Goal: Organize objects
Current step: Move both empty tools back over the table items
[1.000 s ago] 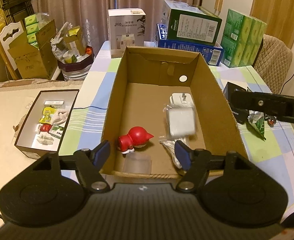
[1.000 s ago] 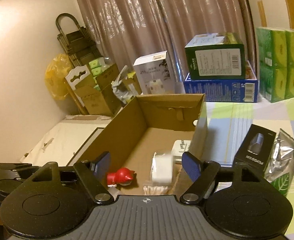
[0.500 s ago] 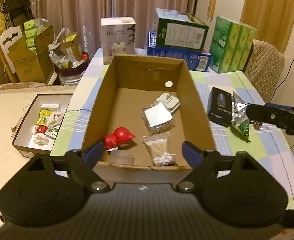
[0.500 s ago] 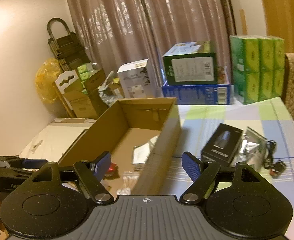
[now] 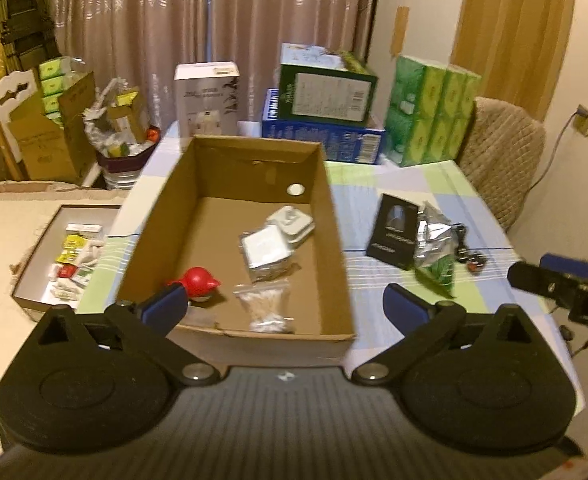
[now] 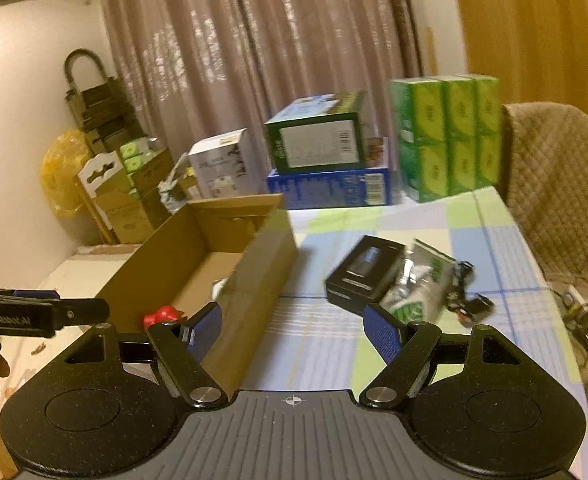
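Observation:
An open cardboard box [image 5: 333, 248] [image 6: 254, 280] stands on the checked table. It holds a red toy [image 5: 198, 282] [image 6: 162, 316], a bag of cotton swabs [image 5: 266, 308], a silver packet [image 5: 264, 250] and a white charger [image 5: 292, 222]. To its right lie a black box [image 5: 393, 232] [image 6: 363, 272], a silver-green pouch [image 5: 433, 256] [image 6: 417, 292] and a small cable bundle [image 5: 469, 256] [image 6: 467, 300]. My left gripper [image 5: 284, 306] is open and empty over the box's near edge. My right gripper [image 6: 294, 330] is open and empty over the tablecloth, right of the box.
A shallow tray of small packets [image 5: 70, 252] lies on the left surface. Green tissue packs [image 5: 429, 116], a green box on a blue one [image 5: 325, 92] and a white box [image 5: 206, 100] stand at the table's back. A padded chair [image 6: 553, 184] is at right.
The silver packet has dropped into the box beside the charger. Both grippers have pulled back from the box, the left opened wider, and the right swung right toward the black box and pouch.

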Action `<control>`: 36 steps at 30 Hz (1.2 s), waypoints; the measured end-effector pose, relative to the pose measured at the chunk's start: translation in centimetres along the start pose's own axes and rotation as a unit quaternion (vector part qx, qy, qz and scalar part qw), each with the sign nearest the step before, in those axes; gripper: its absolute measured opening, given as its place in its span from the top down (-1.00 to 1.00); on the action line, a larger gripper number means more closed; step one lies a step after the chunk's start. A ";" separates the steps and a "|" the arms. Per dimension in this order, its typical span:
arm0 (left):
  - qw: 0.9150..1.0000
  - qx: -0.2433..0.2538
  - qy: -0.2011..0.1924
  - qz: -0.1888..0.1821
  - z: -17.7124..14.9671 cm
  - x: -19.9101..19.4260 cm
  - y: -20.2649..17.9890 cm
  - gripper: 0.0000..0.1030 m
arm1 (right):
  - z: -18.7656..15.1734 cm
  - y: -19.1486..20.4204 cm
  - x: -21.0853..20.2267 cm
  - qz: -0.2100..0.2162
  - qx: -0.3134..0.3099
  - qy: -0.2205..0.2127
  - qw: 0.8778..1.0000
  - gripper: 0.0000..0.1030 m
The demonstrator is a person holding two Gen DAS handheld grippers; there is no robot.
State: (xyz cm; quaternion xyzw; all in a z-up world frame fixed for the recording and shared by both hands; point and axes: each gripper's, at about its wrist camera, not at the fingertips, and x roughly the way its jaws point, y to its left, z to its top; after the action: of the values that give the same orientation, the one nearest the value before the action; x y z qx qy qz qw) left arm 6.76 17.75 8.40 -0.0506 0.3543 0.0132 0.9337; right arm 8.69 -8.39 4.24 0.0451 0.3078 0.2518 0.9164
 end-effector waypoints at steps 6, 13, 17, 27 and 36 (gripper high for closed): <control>1.000 0.005 -0.002 -0.014 -0.2 -0.5 -2.2 -0.99 | -1.2 -2.4 -2.8 -0.024 0.024 -0.009 0.999 -0.46; 0.999 0.007 -0.013 -0.031 -0.9 -1.0 -4.8 -0.99 | -3.1 -5.2 -5.3 -0.060 0.050 -0.009 0.997 -0.47; 0.999 0.017 -0.023 -0.029 -1.5 -1.1 -6.3 -0.99 | -4.0 -7.0 -6.1 -0.080 0.062 -0.006 0.995 -0.47; 0.995 0.051 -0.054 -0.063 -2.3 -0.3 -10.3 -0.99 | -5.2 -10.1 -6.8 -0.107 0.085 0.007 0.991 -0.47; 0.994 0.074 -0.025 -0.081 -2.6 1.2 -13.7 -0.99 | -5.8 -11.3 -6.6 -0.110 0.092 0.016 0.990 -0.47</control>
State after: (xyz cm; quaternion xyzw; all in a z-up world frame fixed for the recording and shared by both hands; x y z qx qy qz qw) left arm 6.81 3.80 6.85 -0.0095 0.3259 -0.0880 0.9413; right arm 5.71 -21.88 0.47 0.0911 0.3475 0.1208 0.9254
